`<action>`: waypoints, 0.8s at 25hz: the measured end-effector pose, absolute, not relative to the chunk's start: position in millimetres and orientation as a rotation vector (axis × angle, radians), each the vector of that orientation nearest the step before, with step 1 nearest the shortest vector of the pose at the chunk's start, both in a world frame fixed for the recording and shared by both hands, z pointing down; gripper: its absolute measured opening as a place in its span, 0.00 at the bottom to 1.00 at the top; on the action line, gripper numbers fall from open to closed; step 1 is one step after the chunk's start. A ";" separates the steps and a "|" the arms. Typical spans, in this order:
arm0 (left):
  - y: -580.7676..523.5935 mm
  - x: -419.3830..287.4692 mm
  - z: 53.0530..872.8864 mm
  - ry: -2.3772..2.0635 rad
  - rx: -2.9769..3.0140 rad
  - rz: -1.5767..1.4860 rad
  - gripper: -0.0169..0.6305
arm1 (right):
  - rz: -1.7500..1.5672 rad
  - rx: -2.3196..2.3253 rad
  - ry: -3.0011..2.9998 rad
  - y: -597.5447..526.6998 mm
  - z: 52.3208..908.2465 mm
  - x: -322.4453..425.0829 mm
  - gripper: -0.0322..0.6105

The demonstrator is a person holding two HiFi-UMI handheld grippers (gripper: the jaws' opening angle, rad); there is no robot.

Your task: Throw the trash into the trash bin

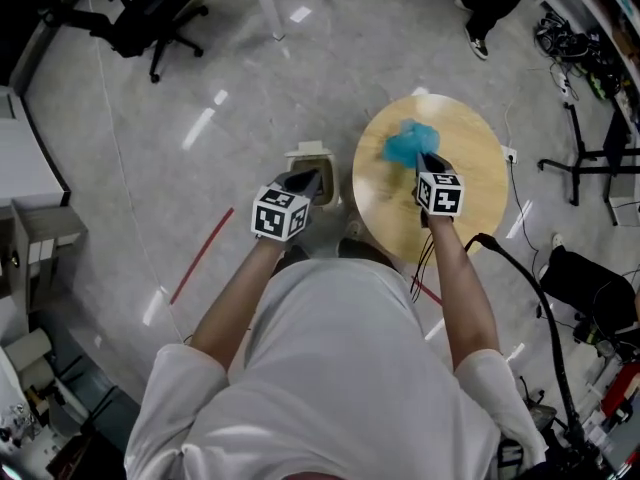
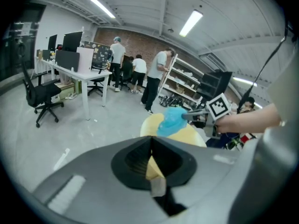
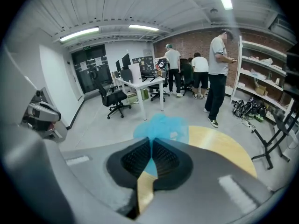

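A crumpled blue piece of trash (image 1: 407, 144) sits over the round wooden table (image 1: 470, 183). My right gripper (image 1: 426, 160) is shut on its near edge. In the right gripper view the blue trash (image 3: 161, 126) bulges just past the closed pads, above the table (image 3: 222, 146). My left gripper (image 1: 308, 181) is shut with nothing in it and hovers over the small beige trash bin (image 1: 310, 152), which stands on the floor left of the table. The left gripper view shows the trash (image 2: 170, 120) and the right gripper (image 2: 189, 117) to the right, ahead of its closed jaws.
A black office chair (image 1: 150, 13) stands on the floor at the far left. A black stand (image 1: 590, 160) and cables lie right of the table. Red tape (image 1: 200, 256) marks the floor. Several people (image 2: 154, 78) stand by shelves and a white desk (image 2: 70, 69).
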State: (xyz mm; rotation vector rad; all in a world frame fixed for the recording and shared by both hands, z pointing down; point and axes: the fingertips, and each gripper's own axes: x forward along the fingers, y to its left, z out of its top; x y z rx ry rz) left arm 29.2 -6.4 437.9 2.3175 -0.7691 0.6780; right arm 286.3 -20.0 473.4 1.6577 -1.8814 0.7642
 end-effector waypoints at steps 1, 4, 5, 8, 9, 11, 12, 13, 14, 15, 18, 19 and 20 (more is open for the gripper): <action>-7.6 23.5 438.4 -0.779 2.314 0.672 0.03 | 0.762 1.642 -1.891 -22.0 475.0 277.5 0.05; -9.4 3.7 441.1 -0.817 2.290 0.651 0.03 | 0.751 1.584 -1.922 -27.3 479.2 249.0 0.05; -9.5 -3.5 442.4 -0.828 2.282 0.645 0.03 | 0.746 1.565 -1.933 -28.9 480.0 239.1 0.05; -8.1 -25.3 446.6 -0.856 2.260 0.635 0.03 | 0.734 1.515 -1.967 -32.5 481.2 209.1 0.05; -7.5 -32.2 447.7 -0.865 2.253 0.632 0.03 | 0.732 1.499 -1.977 -33.4 481.4 199.6 0.05; -6.3 -45.5 449.9 -0.882 2.240 0.626 0.03 | 0.729 1.467 -1.996 -34.7 482.8 181.5 0.05; -5.8 -51.8 451.0 -0.891 2.233 0.623 0.03 | 0.728 1.451 -2.005 -35.2 484.3 172.9 0.05; -5.5 -57.8 452.3 -0.899 2.226 0.619 0.03 | 0.726 1.435 -2.012 -35.6 486.2 164.7 0.05; -5.5 -63.8 453.8 -0.908 2.219 0.615 0.03 | 0.724 1.419 -2.019 -36.2 488.6 156.8 0.05; -5.8 -70.1 455.1 -0.917 2.211 0.611 0.03 | 0.724 1.404 -2.024 -37.0 490.9 148.9 0.05; -7.6 -93.8 456.6 -0.945 2.183 0.596 0.03 | 0.730 1.352 -2.029 -38.8 495.6 122.0 0.05; -8.4 -102.5 456.4 -0.954 2.173 0.591 0.03 | 0.732 1.334 -2.029 -39.0 496.7 112.4 0.05; -9.1 -110.7 456.6 -0.962 2.164 0.587 0.03 | 0.734 1.315 -2.030 -38.8 498.0 103.1 0.05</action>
